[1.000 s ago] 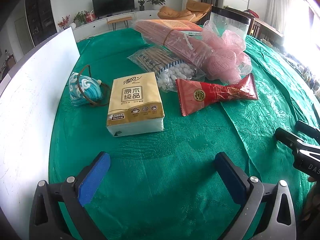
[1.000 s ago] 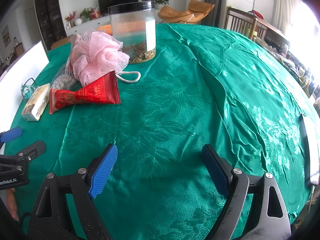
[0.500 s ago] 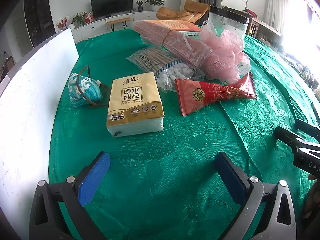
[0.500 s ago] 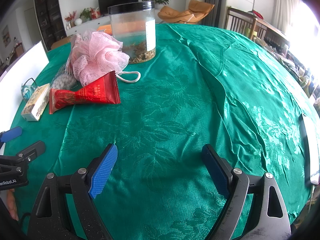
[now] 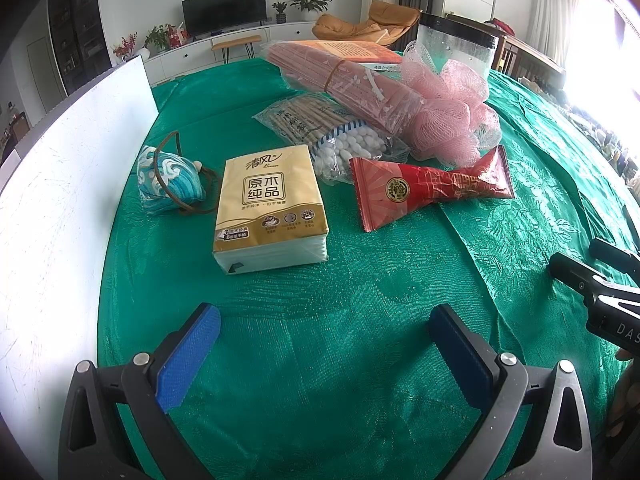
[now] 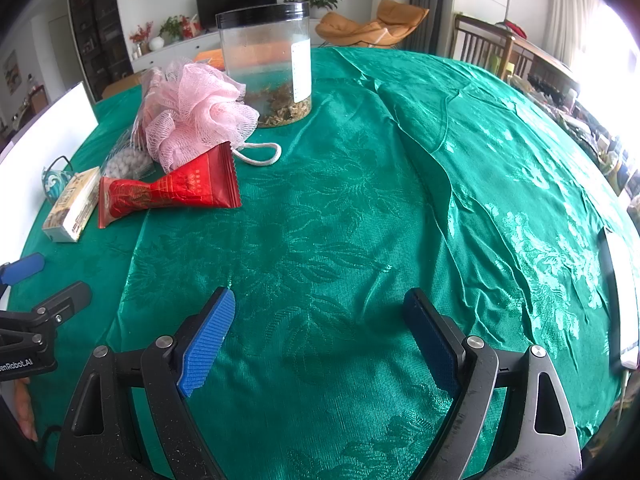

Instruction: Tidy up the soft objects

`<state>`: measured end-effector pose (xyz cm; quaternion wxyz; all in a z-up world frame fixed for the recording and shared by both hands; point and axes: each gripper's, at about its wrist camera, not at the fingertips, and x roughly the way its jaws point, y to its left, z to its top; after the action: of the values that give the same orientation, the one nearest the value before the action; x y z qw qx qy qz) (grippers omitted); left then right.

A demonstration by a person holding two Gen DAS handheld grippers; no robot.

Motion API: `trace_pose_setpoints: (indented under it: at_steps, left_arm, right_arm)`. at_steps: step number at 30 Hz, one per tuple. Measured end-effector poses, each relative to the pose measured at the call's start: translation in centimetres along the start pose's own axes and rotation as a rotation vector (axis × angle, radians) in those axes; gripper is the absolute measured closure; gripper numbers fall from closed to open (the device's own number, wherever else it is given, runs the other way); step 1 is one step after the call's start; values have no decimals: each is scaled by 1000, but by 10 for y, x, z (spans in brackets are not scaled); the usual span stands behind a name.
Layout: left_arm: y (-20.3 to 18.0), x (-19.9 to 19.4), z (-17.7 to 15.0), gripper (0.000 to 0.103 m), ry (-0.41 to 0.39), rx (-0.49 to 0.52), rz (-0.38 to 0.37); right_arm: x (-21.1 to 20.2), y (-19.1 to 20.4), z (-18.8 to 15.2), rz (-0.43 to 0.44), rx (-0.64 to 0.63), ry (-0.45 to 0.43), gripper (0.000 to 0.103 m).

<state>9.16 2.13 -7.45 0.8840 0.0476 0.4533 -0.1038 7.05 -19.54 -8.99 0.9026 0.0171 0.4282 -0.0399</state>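
On the green tablecloth lie a yellow tissue pack (image 5: 270, 206), a blue patterned pouch (image 5: 168, 180) left of it, a red wrapper (image 5: 428, 192), a bag of white pellets (image 5: 356, 148), a pink striped bundle (image 5: 352, 80) and a pink mesh bath puff (image 5: 456, 116). My left gripper (image 5: 324, 344) is open and empty, a little in front of the tissue pack. My right gripper (image 6: 324, 336) is open and empty over bare cloth, right of the pile; the puff (image 6: 196, 112), the wrapper (image 6: 168, 194) and the tissue pack (image 6: 72, 204) lie far left of it.
A clear jar with a black lid (image 6: 266, 64) stands behind the puff. A white board (image 5: 52, 184) runs along the table's left side. A white strip (image 6: 622, 300) lies at the right table edge. The right gripper's body (image 5: 600, 292) shows at the left view's right edge.
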Motion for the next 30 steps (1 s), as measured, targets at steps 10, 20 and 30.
trace_pose_setpoints:
  at_steps: [10, 20, 30]
  left_arm:
    - [0, 0, 0, 0, -1, 0, -1]
    - [-1, -1, 0, 0, -3, -5, 3]
    - [-1, -1, 0, 0, -3, -6, 3]
  right_arm:
    - [0, 0, 0, 0, 0, 0, 15]
    - [-28, -6, 36, 182, 51, -153, 14]
    - [63, 63, 130, 317, -142, -2, 52]
